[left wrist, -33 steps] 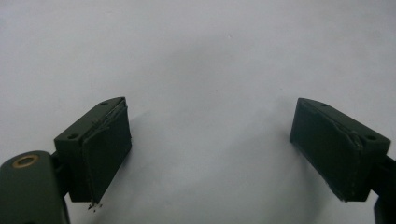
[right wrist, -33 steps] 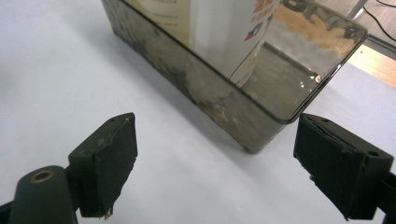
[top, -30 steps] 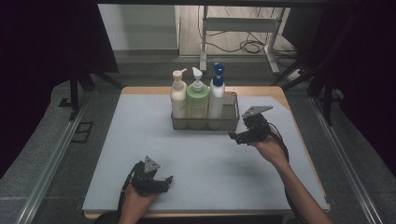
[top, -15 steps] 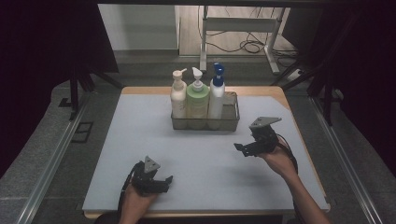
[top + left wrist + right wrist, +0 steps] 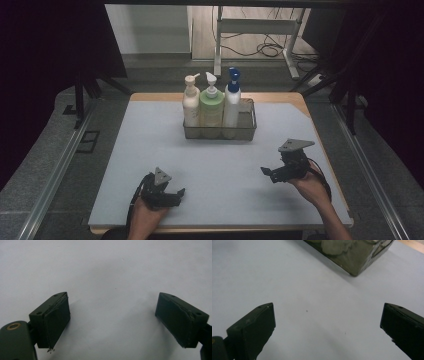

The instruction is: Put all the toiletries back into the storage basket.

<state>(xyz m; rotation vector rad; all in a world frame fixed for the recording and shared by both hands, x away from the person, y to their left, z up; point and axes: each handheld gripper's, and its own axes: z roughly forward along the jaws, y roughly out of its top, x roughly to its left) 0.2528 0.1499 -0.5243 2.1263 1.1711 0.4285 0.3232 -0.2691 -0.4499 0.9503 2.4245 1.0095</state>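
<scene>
A wire basket [image 5: 248, 132] at the back middle of the grey mat holds three pump bottles: a cream one [image 5: 190, 106], a green one [image 5: 211, 109] and a white one with a blue pump [image 5: 231, 102]. My right gripper [image 5: 268, 173] hovers at the near right, well clear of the basket and pointing left. Its jaws have just been opening and stand wide apart, with only mat between them [image 5: 327, 327]; the basket's corner [image 5: 355, 263] lies ahead. My left gripper [image 5: 176, 195] rests at the near left, open over bare mat [image 5: 112, 320].
The grey mat [image 5: 150, 150] covers a wooden table whose edge [image 5: 300, 97] shows at the back. Dark frame legs and cables [image 5: 260, 47] stand behind the table. Metal rails [image 5: 60, 175] run along both sides.
My right gripper has drawn back from beside the basket toward the near right of the mat and dropped lower. The left gripper has stayed put.
</scene>
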